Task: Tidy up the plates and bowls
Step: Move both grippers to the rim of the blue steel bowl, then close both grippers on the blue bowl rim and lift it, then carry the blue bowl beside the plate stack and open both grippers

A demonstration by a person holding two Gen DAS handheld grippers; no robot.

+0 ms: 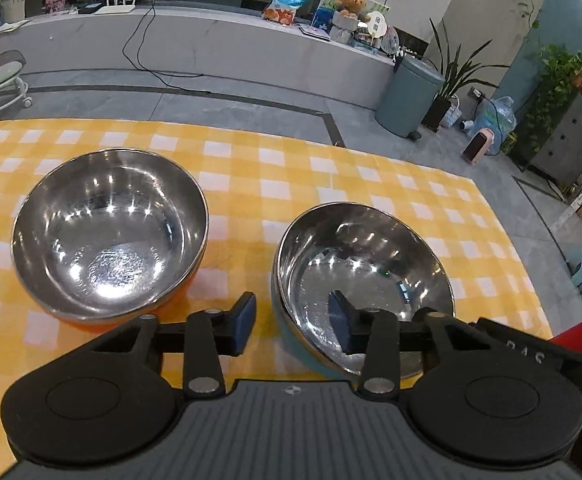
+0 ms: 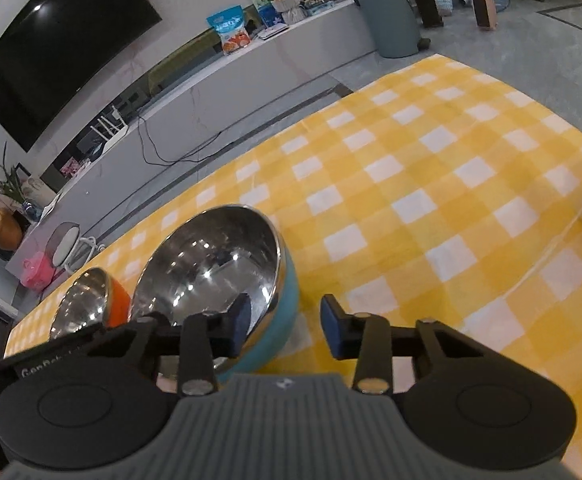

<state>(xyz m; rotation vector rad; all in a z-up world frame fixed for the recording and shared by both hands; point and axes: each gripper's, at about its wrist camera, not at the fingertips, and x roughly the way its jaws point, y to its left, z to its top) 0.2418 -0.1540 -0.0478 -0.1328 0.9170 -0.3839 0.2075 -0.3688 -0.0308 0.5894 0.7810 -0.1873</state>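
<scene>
Both released: left claw [image 1: 291, 322] and right claw [image 2: 285, 326] straddling blue bowl [image 1: 365, 280] rim; likely slipping, knocking orange bowl [image 1: 109, 232].

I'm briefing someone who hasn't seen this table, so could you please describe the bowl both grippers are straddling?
On the yellow-and-white checked tablecloth sit two steel-lined bowls side by side. The one meant is the steel-lined bowl with the light blue outer shell, with a finger of the left gripper and of the right gripper inside its rim. Its neighbour, the steel-lined bowl with the orange shell, stands free.
</scene>
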